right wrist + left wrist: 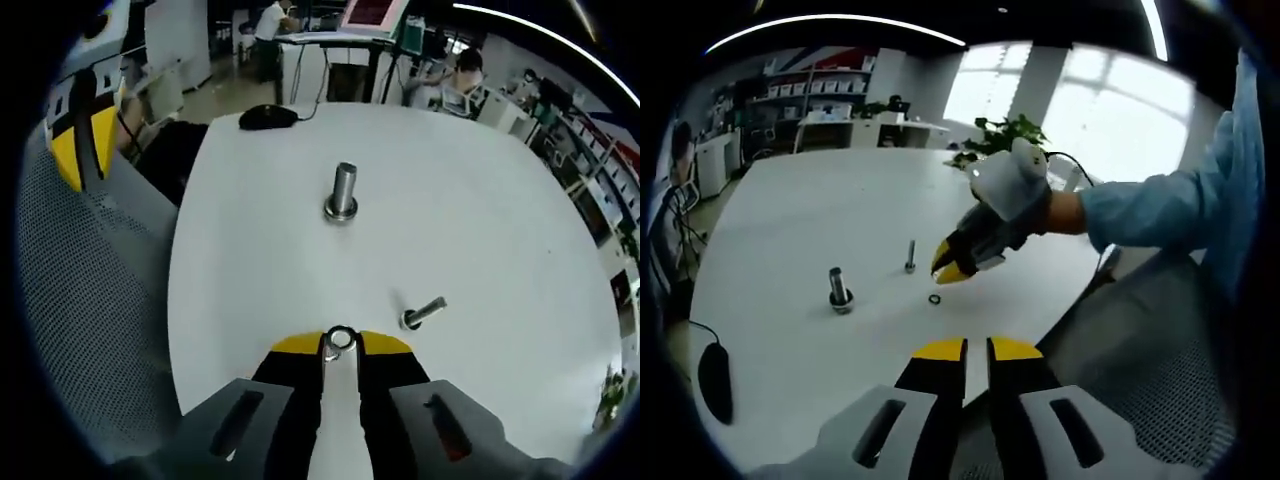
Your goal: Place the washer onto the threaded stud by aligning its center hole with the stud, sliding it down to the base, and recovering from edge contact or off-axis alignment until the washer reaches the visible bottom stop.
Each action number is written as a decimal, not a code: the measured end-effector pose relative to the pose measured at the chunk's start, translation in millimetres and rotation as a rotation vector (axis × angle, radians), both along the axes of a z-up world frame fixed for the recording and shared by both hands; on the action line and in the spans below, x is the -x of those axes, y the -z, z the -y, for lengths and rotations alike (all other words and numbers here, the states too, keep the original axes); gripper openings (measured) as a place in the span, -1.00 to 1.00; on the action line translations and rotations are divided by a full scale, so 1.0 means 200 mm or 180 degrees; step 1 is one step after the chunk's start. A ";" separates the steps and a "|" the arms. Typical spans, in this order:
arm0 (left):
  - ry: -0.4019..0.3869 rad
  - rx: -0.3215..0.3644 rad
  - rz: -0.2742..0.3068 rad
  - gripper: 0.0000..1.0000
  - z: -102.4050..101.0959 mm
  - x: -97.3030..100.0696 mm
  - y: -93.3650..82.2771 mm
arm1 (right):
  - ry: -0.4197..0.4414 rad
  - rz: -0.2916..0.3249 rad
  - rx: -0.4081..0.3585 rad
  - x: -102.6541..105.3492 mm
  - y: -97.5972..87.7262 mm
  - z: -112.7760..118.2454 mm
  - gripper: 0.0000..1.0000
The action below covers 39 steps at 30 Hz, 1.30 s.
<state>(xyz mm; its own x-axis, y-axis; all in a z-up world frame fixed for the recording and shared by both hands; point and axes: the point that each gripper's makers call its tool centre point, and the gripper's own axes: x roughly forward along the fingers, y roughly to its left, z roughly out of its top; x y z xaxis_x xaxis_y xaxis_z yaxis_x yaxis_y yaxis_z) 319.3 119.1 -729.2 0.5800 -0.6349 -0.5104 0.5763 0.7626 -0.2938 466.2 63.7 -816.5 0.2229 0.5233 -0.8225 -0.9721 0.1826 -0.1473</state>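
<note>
**Washer lying flat on the table, at the right gripper's tips**

The washer [340, 337] is lying flat on the white table [480, 200], right at the yellow tips of the right gripper [341, 345], whose jaws are standing almost together with the ring at their ends — whether they are pinching it or only touching it, I cannot tell. In the left gripper view the washer [935, 299] is sitting just below that gripper's [948, 266] tips.

The threaded stud [342, 192] is standing upright on its base, well apart from the washer. A smaller bolt [423, 313] is resting between them, nearer the washer.

The left gripper [977, 349] is hovering near the table edge, its jaws nearly closed on nothing. A black mouse [268, 117] is lying at the far edge — beyond the stud.
</note>
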 end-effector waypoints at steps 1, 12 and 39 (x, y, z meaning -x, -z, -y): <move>0.0002 0.0000 0.0005 -0.89 0.00 0.00 0.00 | 0.0008 0.0043 -0.0009 -0.02 -0.02 -0.01 -0.72; -0.0006 0.0004 -0.0002 -0.89 0.00 0.00 0.00 | 0.0197 0.0340 0.0068 -0.21 -0.09 0.02 -0.72; 0.0017 -0.0013 -0.0046 -0.89 0.00 0.01 0.01 | 0.0179 0.0313 0.0236 -0.32 0.02 -0.02 -0.72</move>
<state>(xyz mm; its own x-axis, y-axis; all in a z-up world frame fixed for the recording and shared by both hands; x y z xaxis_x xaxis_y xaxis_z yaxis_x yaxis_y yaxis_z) 318.0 119.3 -731.8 0.5691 -0.6359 -0.5213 0.5761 0.7607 -0.2990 530.1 66.9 -819.5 0.3315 0.4461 -0.8313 -0.9409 0.2215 -0.2564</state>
